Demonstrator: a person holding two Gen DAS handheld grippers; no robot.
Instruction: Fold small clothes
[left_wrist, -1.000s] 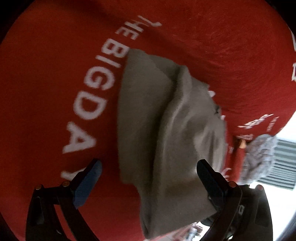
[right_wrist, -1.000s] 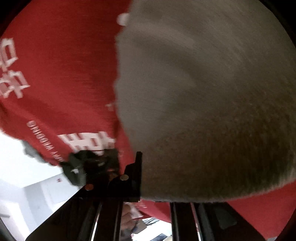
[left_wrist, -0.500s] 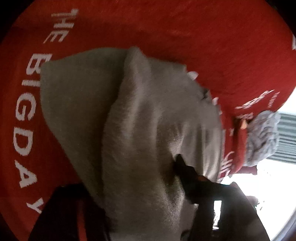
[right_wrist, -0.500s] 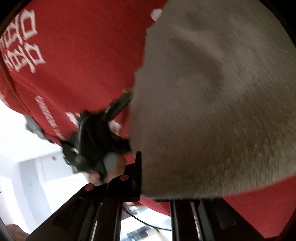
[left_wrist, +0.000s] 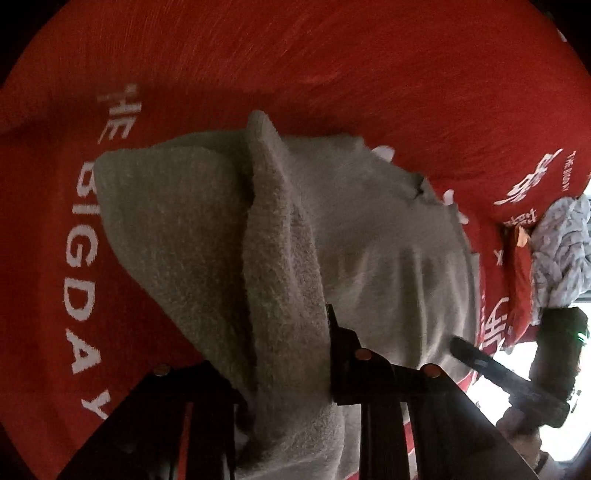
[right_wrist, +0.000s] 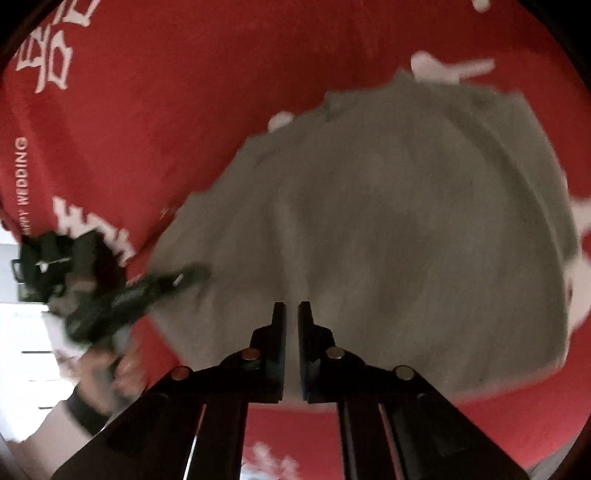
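Released since a second ago, grey cloth (right_wrist: 388, 229) lies below the shut right claw (right_wrist: 291, 314); left claw (left_wrist: 288, 354) is closing on its fold.

A red cloth (left_wrist: 369, 74) with white lettering carries the grey towel (right_wrist: 406, 221).

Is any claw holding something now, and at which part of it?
The left claw is closing on a raised fold of the grey cloth, near its edge. The right claw is shut and holds nothing.
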